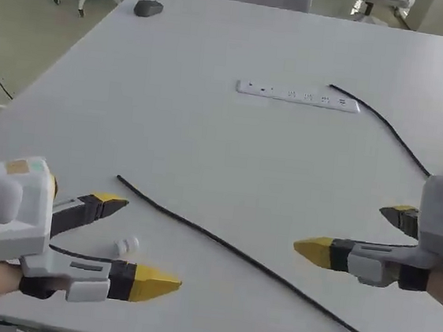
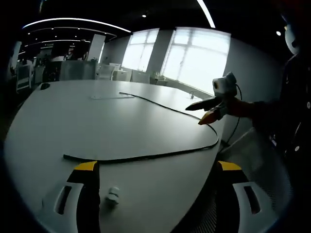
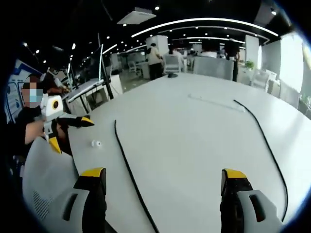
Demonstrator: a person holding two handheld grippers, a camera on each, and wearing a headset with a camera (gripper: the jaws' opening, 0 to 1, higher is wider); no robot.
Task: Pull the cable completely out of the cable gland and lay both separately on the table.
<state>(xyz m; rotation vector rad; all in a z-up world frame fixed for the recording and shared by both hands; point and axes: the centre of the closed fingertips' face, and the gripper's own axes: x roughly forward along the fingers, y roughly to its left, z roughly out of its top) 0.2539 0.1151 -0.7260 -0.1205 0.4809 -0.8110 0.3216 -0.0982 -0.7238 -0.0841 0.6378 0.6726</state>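
I have left tongs (image 1: pixel 146 244) and right tongs (image 1: pixel 343 229) apart and empty. Cable (image 1: pixel 221 244) and gland (image 1: pixel 127 246) lie separate on the surface (image 1: pixel 207 149); I judge nothing remains but withdrawing.

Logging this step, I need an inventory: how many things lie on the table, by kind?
Long black cable: 1
Small white plastic cable gland: 1
White plastic power strip: 1
Grey computer mouse: 1
Total: 4
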